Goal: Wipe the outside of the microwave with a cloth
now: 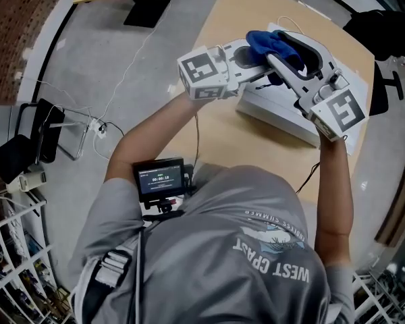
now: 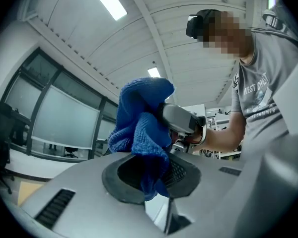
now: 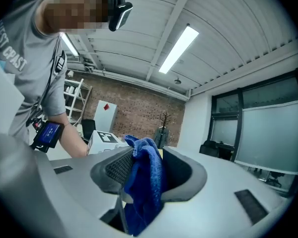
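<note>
A blue cloth (image 1: 270, 42) hangs in the air between my two grippers, above the white microwave (image 1: 277, 113) on the wooden table (image 1: 236, 12). My left gripper (image 1: 251, 54) comes in from the left. In the left gripper view its jaws (image 2: 151, 175) pinch a fold of the cloth (image 2: 144, 128). My right gripper (image 1: 287, 49) reaches in from the lower right. In the right gripper view its jaws (image 3: 149, 170) stand wide; the cloth (image 3: 144, 177) lies against the left ribbed pad (image 3: 120, 166), with a gap to the other pad.
A black chair (image 1: 34, 140) and a white cable on the floor lie left of the table. Another dark chair (image 1: 385, 25) is at the table's far right corner. Wire racks stand at the lower left and lower right.
</note>
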`<action>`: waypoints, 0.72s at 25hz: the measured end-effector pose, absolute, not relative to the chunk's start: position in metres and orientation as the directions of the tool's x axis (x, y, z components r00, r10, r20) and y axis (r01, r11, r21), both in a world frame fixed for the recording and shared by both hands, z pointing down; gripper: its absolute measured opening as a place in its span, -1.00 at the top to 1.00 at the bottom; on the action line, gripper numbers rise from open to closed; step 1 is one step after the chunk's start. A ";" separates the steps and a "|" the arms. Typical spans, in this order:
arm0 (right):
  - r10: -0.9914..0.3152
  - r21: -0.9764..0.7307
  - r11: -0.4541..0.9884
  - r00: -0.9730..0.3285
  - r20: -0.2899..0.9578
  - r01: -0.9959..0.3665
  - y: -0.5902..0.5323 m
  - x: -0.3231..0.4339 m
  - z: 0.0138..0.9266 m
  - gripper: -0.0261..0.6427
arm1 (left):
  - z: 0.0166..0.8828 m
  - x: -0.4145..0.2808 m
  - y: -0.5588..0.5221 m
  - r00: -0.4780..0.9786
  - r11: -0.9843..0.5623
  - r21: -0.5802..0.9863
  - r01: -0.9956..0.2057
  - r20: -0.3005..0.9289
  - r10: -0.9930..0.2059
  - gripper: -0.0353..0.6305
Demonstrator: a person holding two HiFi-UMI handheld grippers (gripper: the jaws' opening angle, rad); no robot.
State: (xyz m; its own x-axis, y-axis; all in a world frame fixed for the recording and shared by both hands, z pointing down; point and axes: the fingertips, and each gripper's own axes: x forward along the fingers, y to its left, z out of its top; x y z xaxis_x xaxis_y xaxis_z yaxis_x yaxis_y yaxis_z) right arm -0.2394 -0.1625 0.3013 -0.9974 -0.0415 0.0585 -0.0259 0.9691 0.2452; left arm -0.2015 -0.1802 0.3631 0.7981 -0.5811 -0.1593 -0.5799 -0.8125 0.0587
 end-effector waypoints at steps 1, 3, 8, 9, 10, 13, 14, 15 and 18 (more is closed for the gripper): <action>-0.076 0.236 0.970 -0.996 0.050 -0.062 -0.168 -0.232 0.298 0.43 | 0.362 -0.203 -0.182 0.789 -0.804 0.058 -0.592 -0.160 -0.593 0.68; -0.168 0.226 0.962 -0.985 0.040 -0.155 -0.187 -0.214 0.295 0.43 | 0.366 -0.212 -0.193 0.761 -0.775 0.067 -0.629 -0.151 -0.631 0.69; -0.379 0.200 0.909 -0.925 0.027 -0.366 -0.232 -0.165 0.307 0.43 | 0.418 -0.265 -0.230 0.671 -0.674 0.129 -0.728 -0.068 -0.738 0.68; -0.409 0.196 0.897 -0.912 0.031 -0.396 -0.237 -0.153 0.310 0.43 | 0.433 -0.271 -0.235 0.660 -0.658 0.128 -0.742 -0.035 -0.750 0.68; -0.437 0.195 0.885 -0.899 0.038 -0.422 -0.241 -0.139 0.314 0.43 | 0.447 -0.275 -0.239 0.648 -0.643 0.123 -0.756 0.001 -0.762 0.68; -0.514 0.188 0.848 -0.855 0.067 -0.495 -0.254 -0.100 0.323 0.43 | 0.488 -0.286 -0.253 0.610 -0.603 0.097 -0.792 0.094 -0.786 0.68; -0.538 0.183 0.835 -0.839 0.077 -0.519 -0.257 -0.089 0.326 0.43 | 0.501 -0.289 -0.255 0.601 -0.596 0.080 -0.799 0.122 -0.790 0.68; -0.561 0.178 0.822 -0.823 0.086 -0.541 -0.258 -0.079 0.330 0.43 | 0.514 -0.291 -0.256 0.594 -0.593 0.056 -0.803 0.150 -0.790 0.69; -0.621 0.167 0.782 -0.776 0.113 -0.601 -0.261 -0.047 0.339 0.43 | 0.550 -0.286 -0.256 0.587 -0.615 -0.051 -0.787 0.242 -0.772 0.69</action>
State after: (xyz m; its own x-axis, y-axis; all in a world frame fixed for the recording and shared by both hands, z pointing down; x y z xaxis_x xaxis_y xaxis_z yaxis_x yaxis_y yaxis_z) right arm -0.0470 -0.2609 0.3395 -0.7759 -0.6207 0.1127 -0.6010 0.7816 0.1672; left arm -0.2861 -0.2563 0.5499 0.5874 -0.7722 0.2422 -0.7871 -0.6147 -0.0512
